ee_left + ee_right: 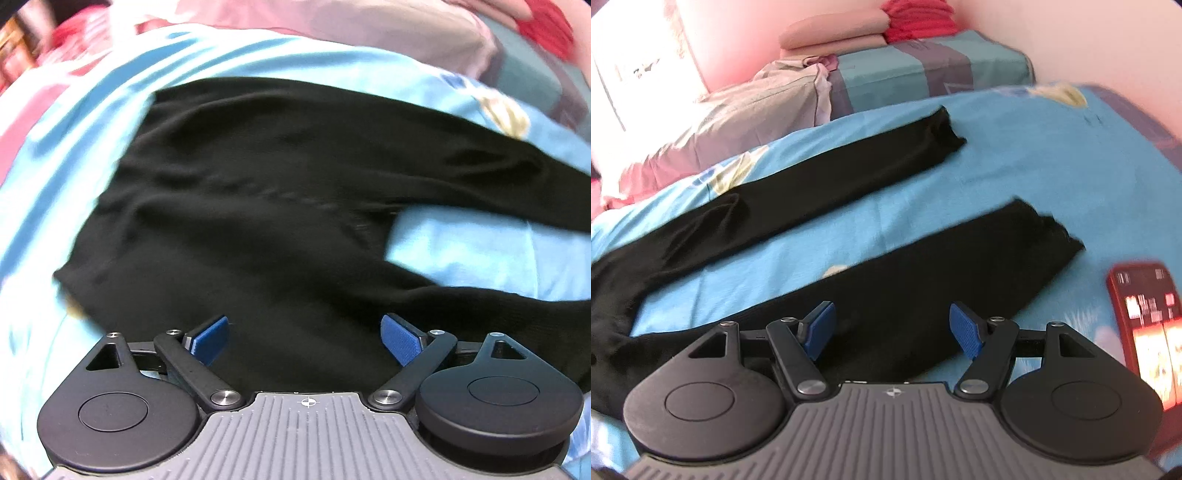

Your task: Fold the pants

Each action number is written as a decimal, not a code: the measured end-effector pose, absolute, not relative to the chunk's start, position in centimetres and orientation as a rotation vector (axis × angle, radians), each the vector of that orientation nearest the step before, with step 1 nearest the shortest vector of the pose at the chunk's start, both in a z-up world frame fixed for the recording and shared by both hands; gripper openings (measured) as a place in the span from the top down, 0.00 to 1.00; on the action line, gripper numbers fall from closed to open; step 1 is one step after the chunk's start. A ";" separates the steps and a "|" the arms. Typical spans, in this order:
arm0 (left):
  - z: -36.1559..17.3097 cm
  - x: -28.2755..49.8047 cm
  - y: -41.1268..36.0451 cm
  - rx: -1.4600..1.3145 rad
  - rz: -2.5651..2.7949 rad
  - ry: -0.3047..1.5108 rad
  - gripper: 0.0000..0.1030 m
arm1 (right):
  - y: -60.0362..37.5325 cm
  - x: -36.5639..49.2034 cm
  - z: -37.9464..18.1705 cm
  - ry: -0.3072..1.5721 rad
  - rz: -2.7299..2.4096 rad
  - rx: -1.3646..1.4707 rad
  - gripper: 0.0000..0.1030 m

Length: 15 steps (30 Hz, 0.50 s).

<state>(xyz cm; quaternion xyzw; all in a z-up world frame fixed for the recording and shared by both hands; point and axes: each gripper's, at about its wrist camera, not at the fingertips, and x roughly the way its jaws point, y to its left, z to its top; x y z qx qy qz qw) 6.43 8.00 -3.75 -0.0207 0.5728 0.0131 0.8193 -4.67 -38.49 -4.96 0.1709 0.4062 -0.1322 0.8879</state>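
Black pants [258, 192] lie spread flat on a light blue bedsheet [472, 251]. The left wrist view shows the waist and seat part, with the two legs splitting off to the right. My left gripper [306, 338] is open and empty, above the near edge of the waist part. The right wrist view shows both legs [849, 166] running away, apart from each other, cuffs at the far end. My right gripper [892, 326] is open and empty, above the near leg [942, 273].
A red phone [1145, 321] with a lit screen lies on the sheet right of the near leg. Pillows [738, 107] and folded bedding [916, 18] sit at the head of the bed, against a pink wall.
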 end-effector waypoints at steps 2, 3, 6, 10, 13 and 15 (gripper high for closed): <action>-3.8 5.3 11.0 -0.111 0.082 1.243 0.00 | -39.2 -6.0 -5.1 0.865 -0.284 0.430 0.38; -4.0 4.7 12.6 -0.153 0.107 1.258 0.00 | -39.6 -6.7 -5.3 0.880 -0.292 0.475 0.46; -4.2 3.1 16.0 -0.251 0.141 1.286 0.00 | -40.8 -8.4 -6.2 0.921 -0.337 0.594 0.50; -5.2 2.3 18.3 -0.370 0.158 1.298 0.00 | -42.2 -9.3 -7.4 0.922 -0.361 0.729 0.50; -6.0 3.1 18.8 -0.463 0.149 1.284 0.00 | -43.3 -9.0 -7.9 0.884 -0.355 0.806 0.50; -6.3 3.9 19.2 -0.508 0.142 1.261 0.00 | -44.0 -8.6 -8.3 0.863 -0.352 0.845 0.50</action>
